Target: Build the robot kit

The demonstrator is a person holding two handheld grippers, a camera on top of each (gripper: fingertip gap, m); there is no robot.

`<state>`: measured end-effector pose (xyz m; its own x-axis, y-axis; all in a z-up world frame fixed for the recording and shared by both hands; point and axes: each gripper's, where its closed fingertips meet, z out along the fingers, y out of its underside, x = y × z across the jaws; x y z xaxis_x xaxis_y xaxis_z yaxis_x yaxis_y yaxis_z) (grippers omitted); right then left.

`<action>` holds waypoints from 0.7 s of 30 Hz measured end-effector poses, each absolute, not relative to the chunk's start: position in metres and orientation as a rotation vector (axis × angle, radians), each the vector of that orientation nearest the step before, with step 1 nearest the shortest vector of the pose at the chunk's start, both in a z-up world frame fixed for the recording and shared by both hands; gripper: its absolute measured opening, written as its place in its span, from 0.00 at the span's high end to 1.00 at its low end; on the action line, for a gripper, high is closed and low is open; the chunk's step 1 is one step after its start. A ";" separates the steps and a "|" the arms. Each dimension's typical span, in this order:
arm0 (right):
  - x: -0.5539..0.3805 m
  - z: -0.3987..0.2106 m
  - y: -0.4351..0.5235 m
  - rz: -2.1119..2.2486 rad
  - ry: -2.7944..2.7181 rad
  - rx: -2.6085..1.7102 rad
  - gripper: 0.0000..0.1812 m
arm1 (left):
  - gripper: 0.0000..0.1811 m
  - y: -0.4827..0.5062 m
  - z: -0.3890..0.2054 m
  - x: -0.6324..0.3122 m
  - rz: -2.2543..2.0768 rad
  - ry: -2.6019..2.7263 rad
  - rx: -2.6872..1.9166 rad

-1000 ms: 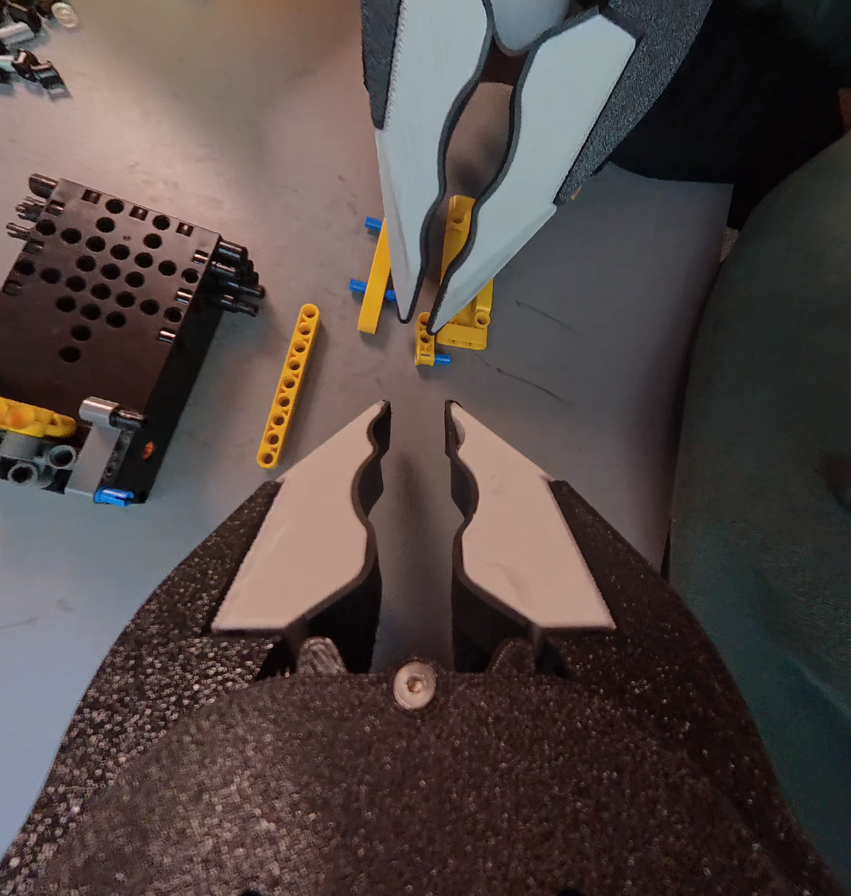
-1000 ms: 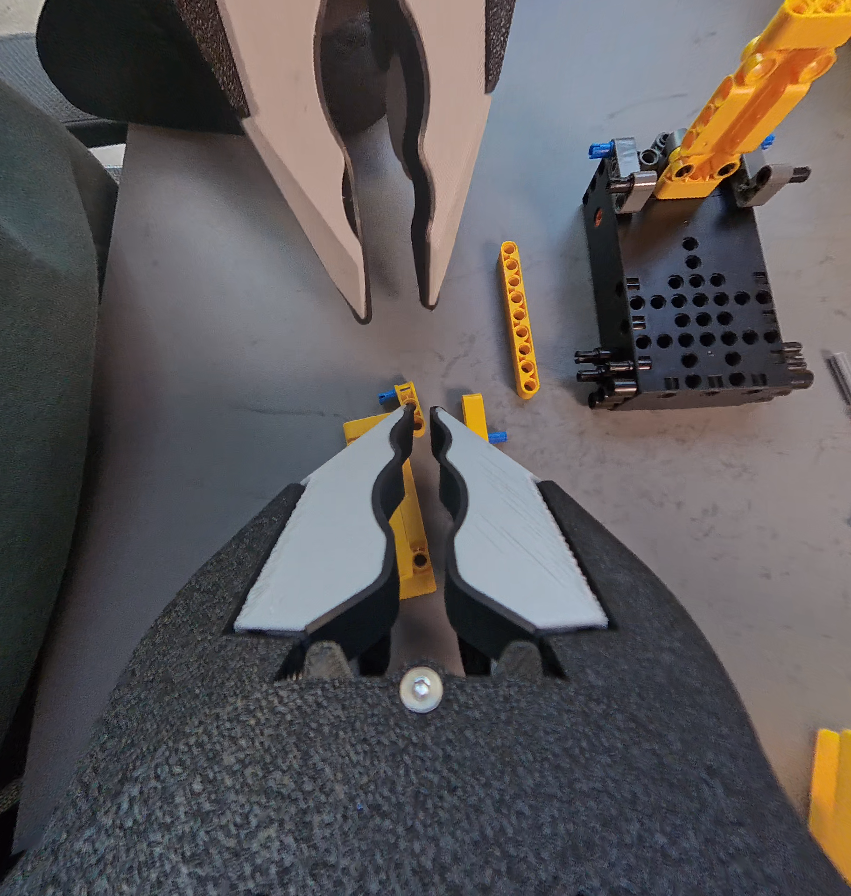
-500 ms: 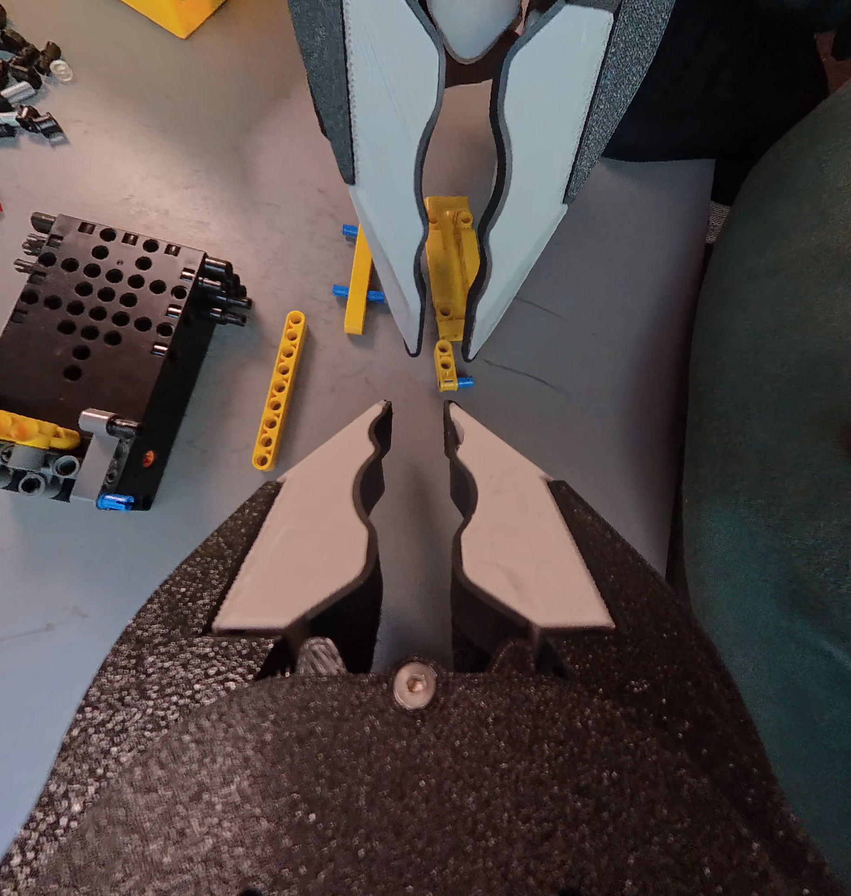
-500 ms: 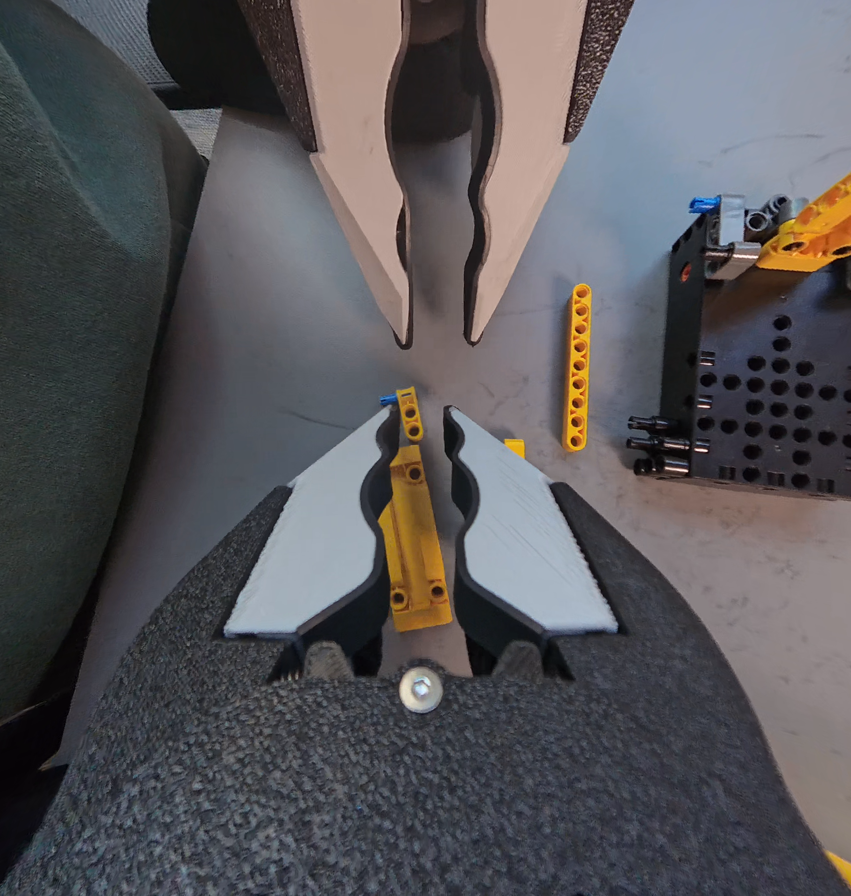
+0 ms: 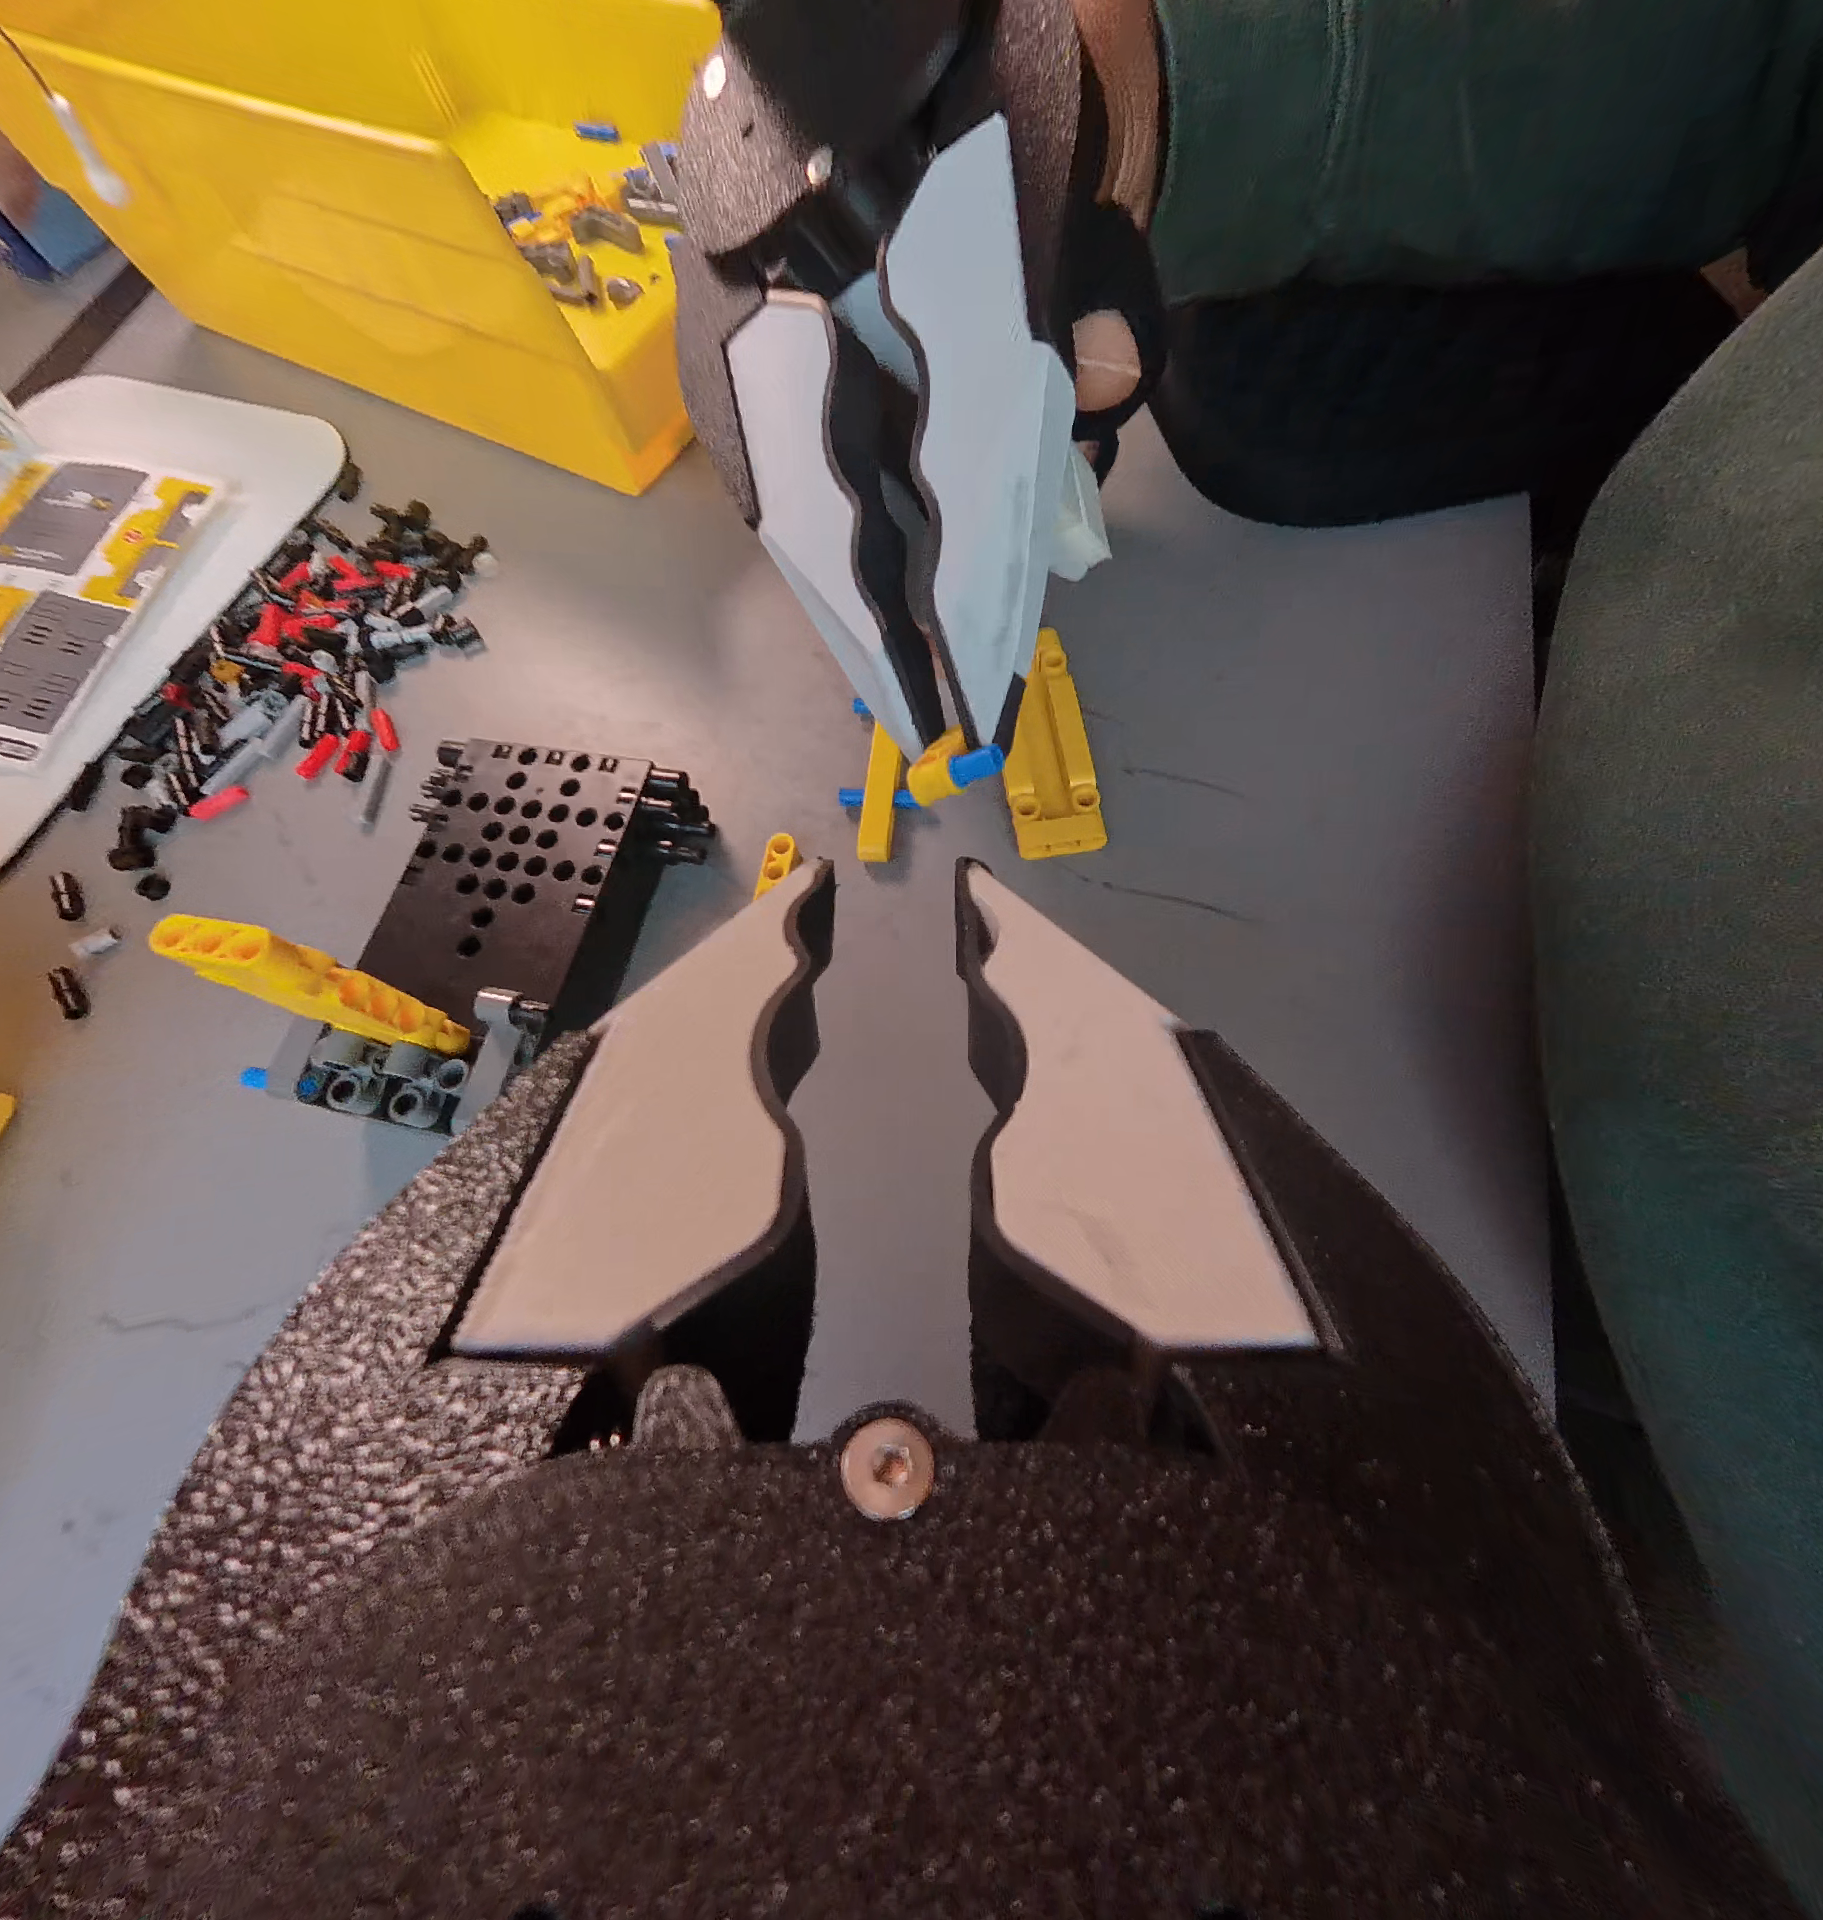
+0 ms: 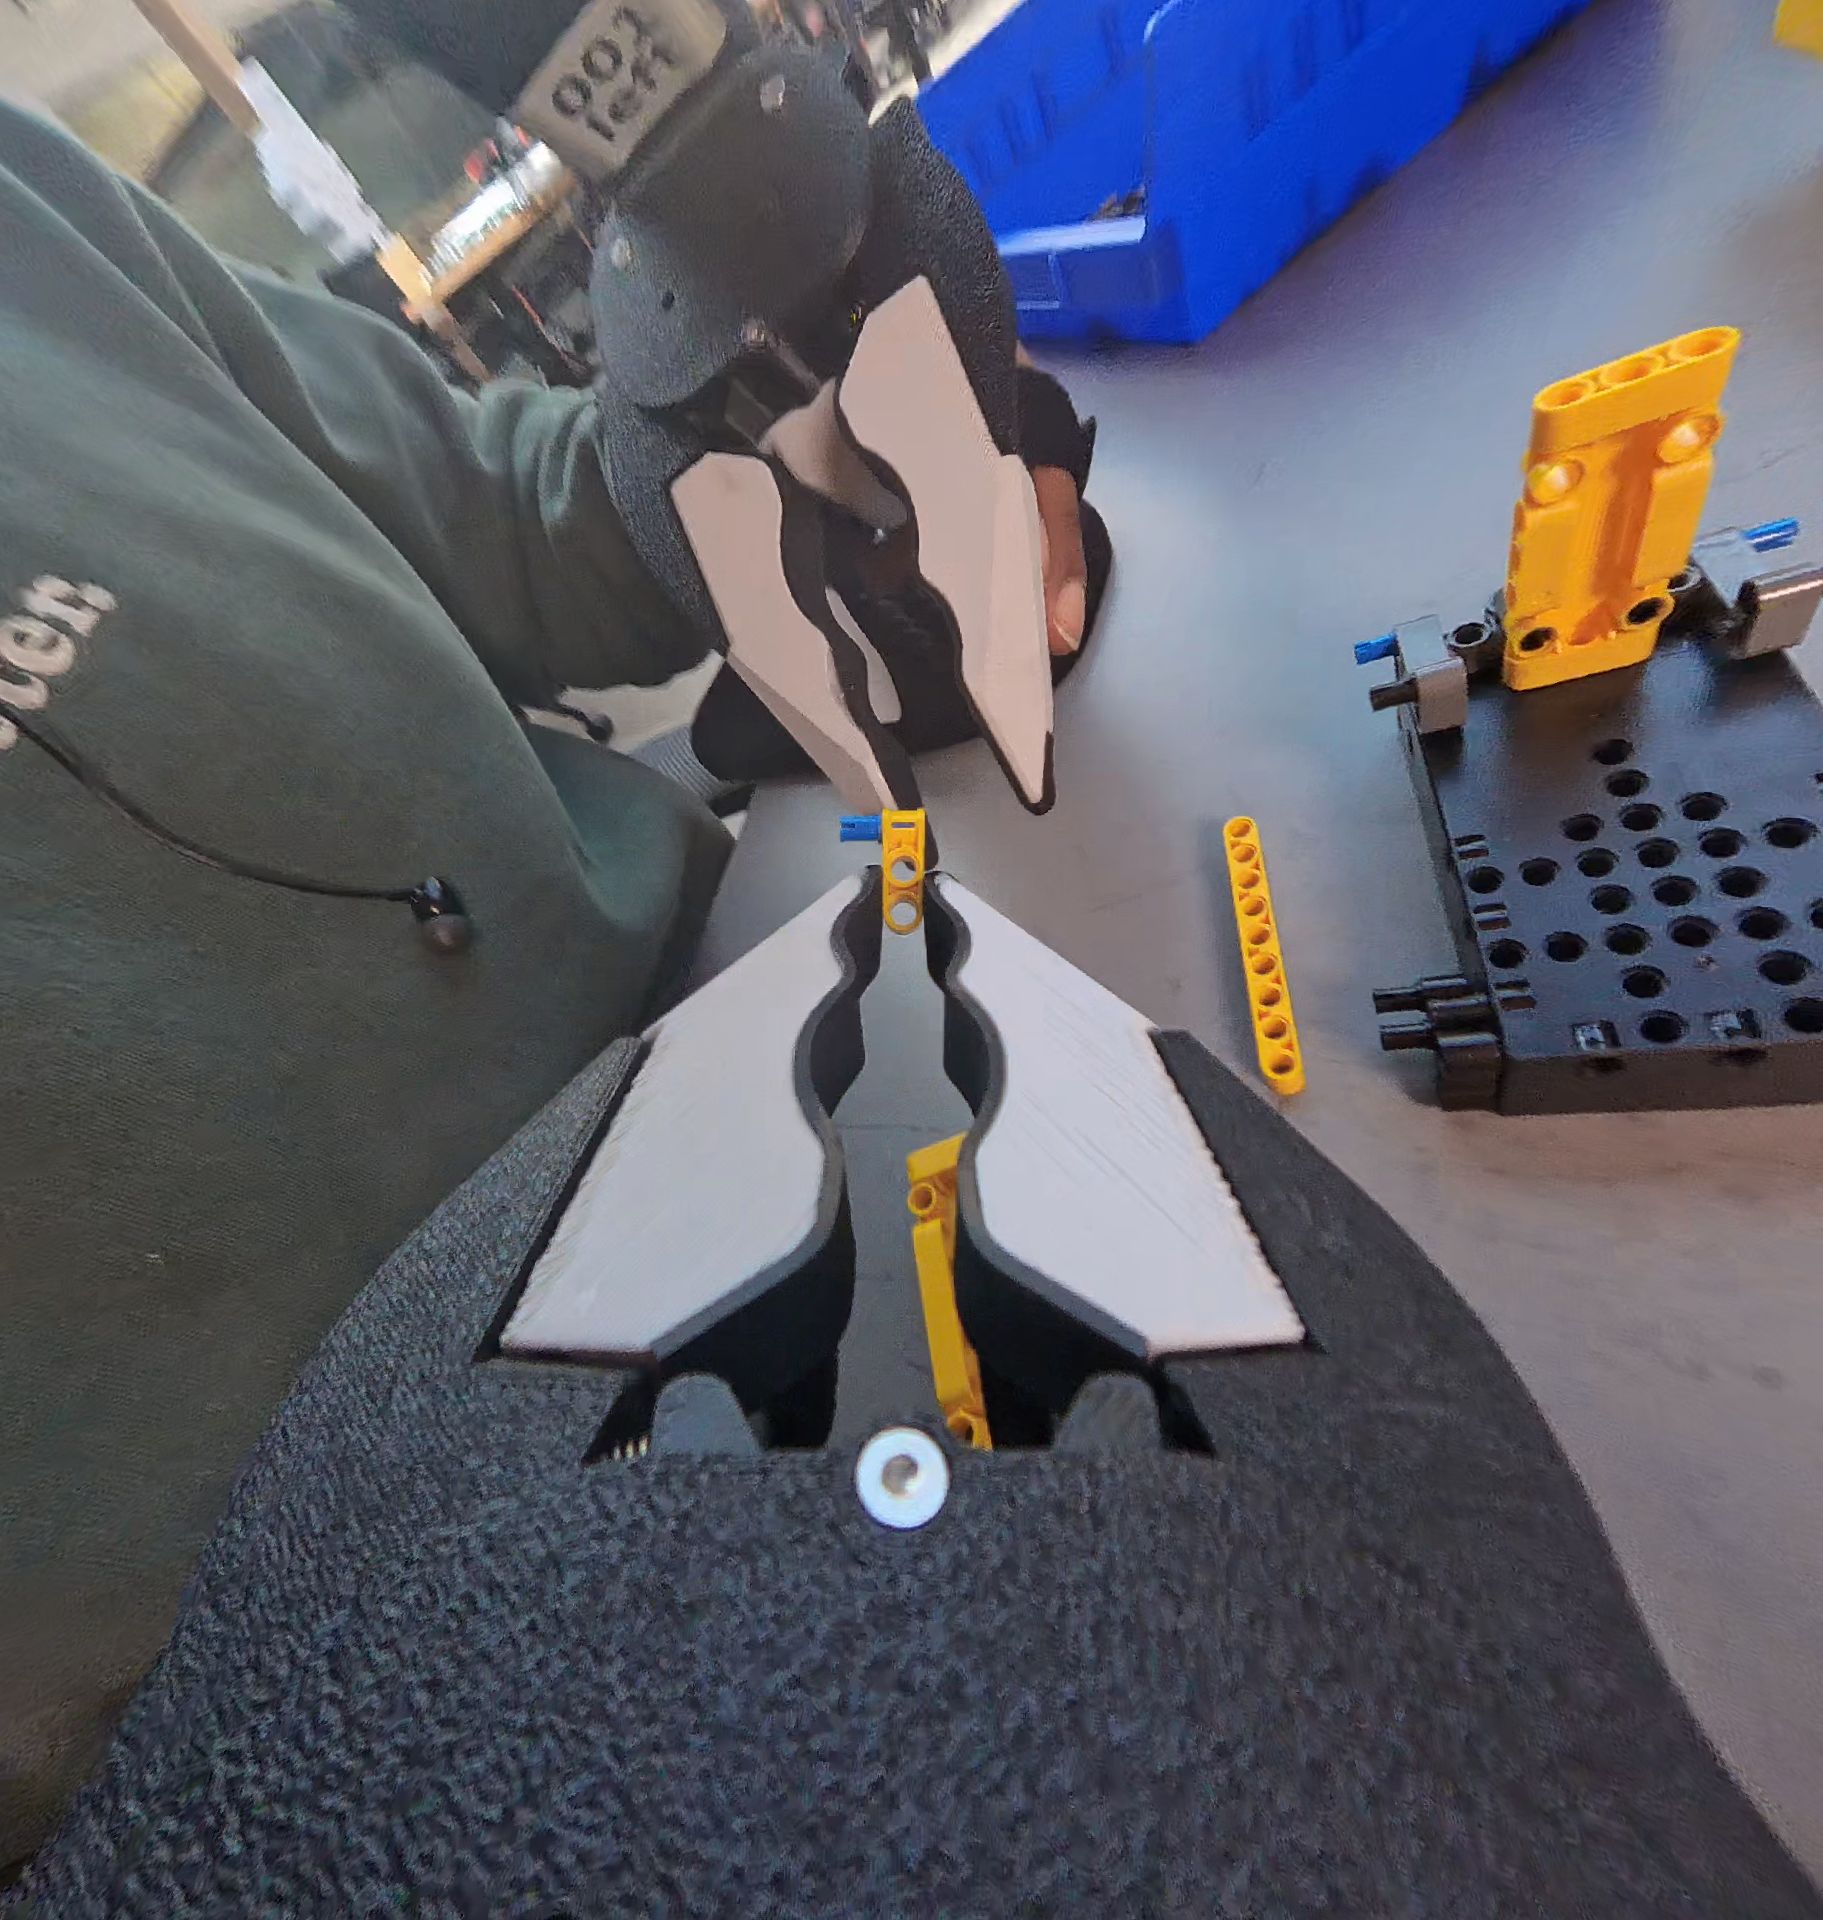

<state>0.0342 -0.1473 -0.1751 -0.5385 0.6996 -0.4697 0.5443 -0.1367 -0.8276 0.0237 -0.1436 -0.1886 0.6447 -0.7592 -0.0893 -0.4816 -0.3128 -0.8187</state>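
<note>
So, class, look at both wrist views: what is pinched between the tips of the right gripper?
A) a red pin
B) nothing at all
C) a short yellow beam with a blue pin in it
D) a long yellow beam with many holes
C: the right gripper is shut on the short yellow beam with a blue pin, while the long yellow beam lies apart on the table.

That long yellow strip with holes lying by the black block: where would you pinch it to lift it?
Probably at the middle of the yellow strip, coming straight down, one finger on each long edge. It lies flat and is narrow, so the middle keeps it level. The left gripper is open; the right gripper holds a short yellow piece.
</note>
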 end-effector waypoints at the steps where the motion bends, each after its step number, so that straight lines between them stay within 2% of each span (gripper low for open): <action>1: 0.033 -0.171 -0.147 1.844 -1.917 -1.456 0.96 | 0.87 -0.142 -0.184 0.024 -0.387 0.956 -1.949; 9: 0.021 -0.146 -0.140 2.257 -1.560 -1.558 0.96 | 0.80 -0.125 -0.158 0.020 -0.308 0.835 -1.775; 21: 0.016 -0.113 -0.131 2.610 -1.144 -1.499 0.97 | 0.81 -0.119 -0.114 0.018 -0.217 0.749 -1.562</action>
<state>0.0156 -0.1309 -0.1125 -0.5639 0.2668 -0.7816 0.3937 -0.7450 -0.5384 0.0176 -0.1193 -0.1140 0.7660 -0.5729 -0.2916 -0.3282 0.0416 -0.9437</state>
